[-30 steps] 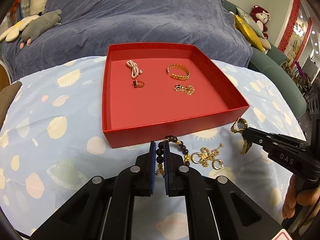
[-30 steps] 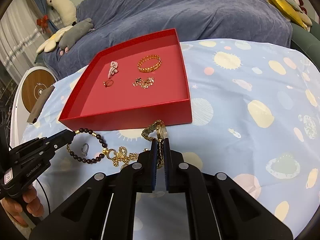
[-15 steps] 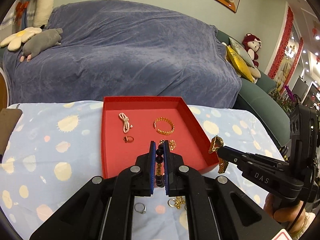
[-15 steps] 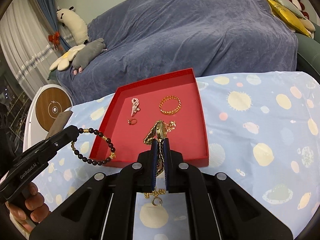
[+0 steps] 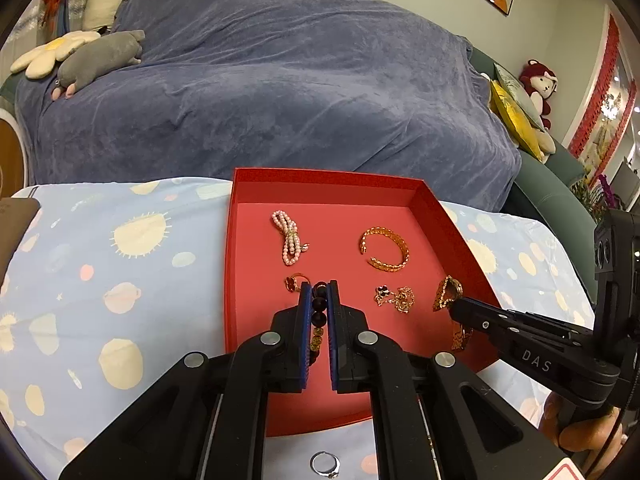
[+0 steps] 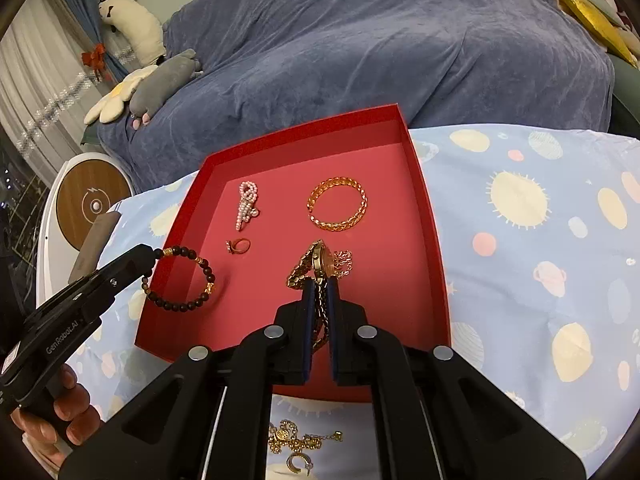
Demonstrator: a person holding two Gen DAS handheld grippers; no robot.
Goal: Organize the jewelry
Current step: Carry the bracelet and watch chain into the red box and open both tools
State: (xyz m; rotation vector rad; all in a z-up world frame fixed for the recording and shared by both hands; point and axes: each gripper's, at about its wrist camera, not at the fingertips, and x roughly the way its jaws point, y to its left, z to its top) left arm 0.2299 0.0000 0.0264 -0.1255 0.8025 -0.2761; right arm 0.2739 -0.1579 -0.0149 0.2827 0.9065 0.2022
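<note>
Two hand-held grippers above the tray (image 6: 430, 216): left (image 5: 319, 290) clamped on bead bracelet (image 6: 182, 278), right (image 6: 319, 286) clamped on watch (image 6: 316, 262). Both light, limp, slippery; pinch strand or band.

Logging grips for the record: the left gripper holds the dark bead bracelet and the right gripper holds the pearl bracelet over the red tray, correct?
Not quite. The right gripper holds a gold watch, as the right wrist view shows; the pearl bracelet lies in the red tray. The left gripper does hold the dark bead bracelet.
</note>
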